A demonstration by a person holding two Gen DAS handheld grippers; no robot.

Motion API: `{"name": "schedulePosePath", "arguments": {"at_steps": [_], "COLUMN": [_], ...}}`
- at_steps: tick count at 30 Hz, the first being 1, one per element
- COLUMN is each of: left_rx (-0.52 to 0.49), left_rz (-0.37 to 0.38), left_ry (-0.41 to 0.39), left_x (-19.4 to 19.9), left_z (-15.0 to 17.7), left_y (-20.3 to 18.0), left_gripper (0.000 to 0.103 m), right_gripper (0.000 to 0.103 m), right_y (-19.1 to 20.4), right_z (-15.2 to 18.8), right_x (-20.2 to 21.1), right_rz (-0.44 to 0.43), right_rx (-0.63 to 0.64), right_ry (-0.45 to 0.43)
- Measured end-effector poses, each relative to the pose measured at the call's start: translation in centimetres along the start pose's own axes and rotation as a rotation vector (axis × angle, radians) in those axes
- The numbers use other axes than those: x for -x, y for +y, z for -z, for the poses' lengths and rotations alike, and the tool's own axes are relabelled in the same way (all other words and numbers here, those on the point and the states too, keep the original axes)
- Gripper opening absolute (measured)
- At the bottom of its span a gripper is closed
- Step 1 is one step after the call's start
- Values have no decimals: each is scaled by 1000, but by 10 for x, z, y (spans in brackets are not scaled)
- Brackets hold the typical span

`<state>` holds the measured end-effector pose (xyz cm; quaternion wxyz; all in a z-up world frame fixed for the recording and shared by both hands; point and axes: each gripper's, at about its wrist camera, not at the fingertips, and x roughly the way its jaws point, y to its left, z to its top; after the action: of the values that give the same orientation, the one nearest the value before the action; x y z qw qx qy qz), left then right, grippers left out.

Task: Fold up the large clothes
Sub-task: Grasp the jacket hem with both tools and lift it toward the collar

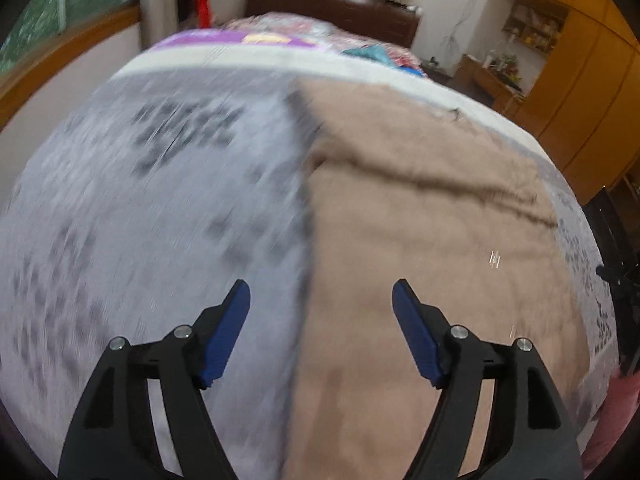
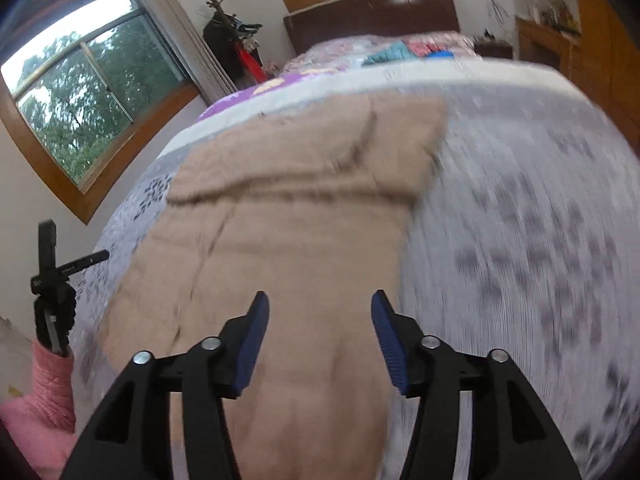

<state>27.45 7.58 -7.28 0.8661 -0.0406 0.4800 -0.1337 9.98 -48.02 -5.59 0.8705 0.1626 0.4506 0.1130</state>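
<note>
- Tan, fuzzy large garment (image 2: 280, 248) lying spread flat on a grey-and-white patterned bedspread (image 1: 140, 208), folded into a long strip running from near to far.
- Showing a thick fold or collar ridge (image 2: 296, 192) across the far part in the right wrist view.
- Sitting right of centre in the left wrist view, with its straight left edge just between the fingers.
- Left gripper (image 1: 321, 294) hovering over that edge, blue pads (image 1: 226, 332) spread wide, pinching nothing.
- Right gripper (image 2: 320, 304) hovering over the near end of the garment, blue pads (image 2: 250, 348) standing apart, holding nothing.
- Blurring heavily across the bedspread in both views.
- Peeking in at the near left of the right wrist view: a pink sleeve (image 2: 48, 392).
- Lying farther up the bed: purple bedding (image 1: 224, 38) and a dark headboard (image 1: 332, 12).
- Standing on the far right: wooden cabinets (image 1: 580, 80).
</note>
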Motion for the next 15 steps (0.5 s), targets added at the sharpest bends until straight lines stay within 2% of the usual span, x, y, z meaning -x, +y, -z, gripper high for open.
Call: {"name": "schedulePosePath", "arguments": {"at_steps": [2,7,11,15], "left_rx": [47,107,109,95], "left_rz": [10,69,112,137], "left_ry": [30,72,87,107], "left_x": [7,9,5,-3], "left_z": [31,79,97,106], "left_y": [18,35,32,20], "left_gripper": [74,74,74,74], "right_gripper": [59,59,59,60], "right_y": [-11,-26,-32,-30], "right_z": [25,76,99,110], "right_x": [4,5,2,-4], "right_rz": [-17,-37,-52,-52], "right_rx": [-36,-110,-146,-131], "right_ry": [23,68,82,100]}}
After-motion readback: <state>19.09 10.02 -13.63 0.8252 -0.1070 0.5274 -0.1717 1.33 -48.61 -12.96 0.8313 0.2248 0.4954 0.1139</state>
